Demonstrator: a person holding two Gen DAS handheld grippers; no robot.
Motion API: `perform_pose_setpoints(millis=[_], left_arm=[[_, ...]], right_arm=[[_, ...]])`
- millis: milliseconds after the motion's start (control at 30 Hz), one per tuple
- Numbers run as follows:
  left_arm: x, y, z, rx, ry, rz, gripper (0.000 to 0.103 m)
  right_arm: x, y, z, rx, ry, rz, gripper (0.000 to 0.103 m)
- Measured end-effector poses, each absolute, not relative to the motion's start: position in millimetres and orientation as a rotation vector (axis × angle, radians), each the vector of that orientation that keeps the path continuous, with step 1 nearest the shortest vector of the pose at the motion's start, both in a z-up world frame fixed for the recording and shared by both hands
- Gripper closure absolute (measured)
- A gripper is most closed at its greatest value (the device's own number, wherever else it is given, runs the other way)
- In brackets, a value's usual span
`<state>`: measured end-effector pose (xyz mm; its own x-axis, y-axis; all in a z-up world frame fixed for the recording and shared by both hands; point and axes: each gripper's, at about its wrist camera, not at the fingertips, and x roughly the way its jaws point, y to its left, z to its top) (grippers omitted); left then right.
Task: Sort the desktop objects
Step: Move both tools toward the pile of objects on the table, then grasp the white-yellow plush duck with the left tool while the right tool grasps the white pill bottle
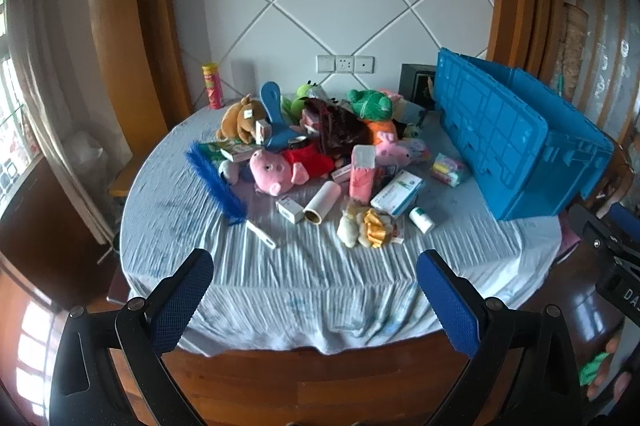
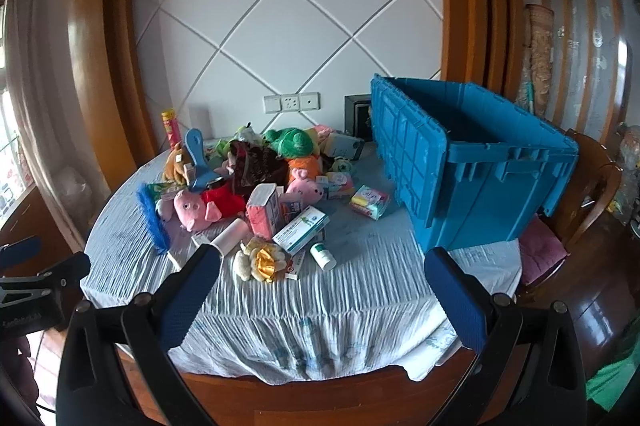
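left wrist view: the left gripper (image 1: 316, 300) is held spread wide and empty, above the near edge of the round table with a pale blue wrinkled cloth (image 1: 320, 266).
right gripper (image 2: 322, 296): spread wide, nothing held, near table edge.
clutter: a heap of plush toys and boxes (image 1: 320, 154) is piled mid-table, far of both grippers.
crate: a large blue plastic crate (image 2: 480, 170) is seen at the right, tilted.
white pill bottle (image 2: 323, 255): lying near the heap's near edge.

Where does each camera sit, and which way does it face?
Left wrist: on the left gripper, open, off the near table edge, facing the toy pile; the right gripper shows at right.
Right wrist: on the right gripper, open, facing the big blue plastic crate.
Shared: crate and the pink plush pig.
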<state>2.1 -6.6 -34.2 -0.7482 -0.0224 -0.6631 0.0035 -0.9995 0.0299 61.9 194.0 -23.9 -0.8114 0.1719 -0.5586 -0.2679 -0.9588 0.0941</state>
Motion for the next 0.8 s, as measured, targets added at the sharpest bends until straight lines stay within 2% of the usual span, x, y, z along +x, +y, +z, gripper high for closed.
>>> perform_pose_setpoints(millis=[167,367,800], left_arm=[[-11,-14,-59,1.145,-0.031,-2.840,0.000],[-71,-26,-99,1.303,-0.043,-2.776,0.000],[-207,-28,-193,1.675,-0.110,-2.680,0.000]], right_arm=[[45,201,-45,-0.902,0.262,2.820,0.000],[0,206,-89,-1.085,0.335,2.816,0.000],[-129,199,-160,-1.249,0.378,2.677,0.000]])
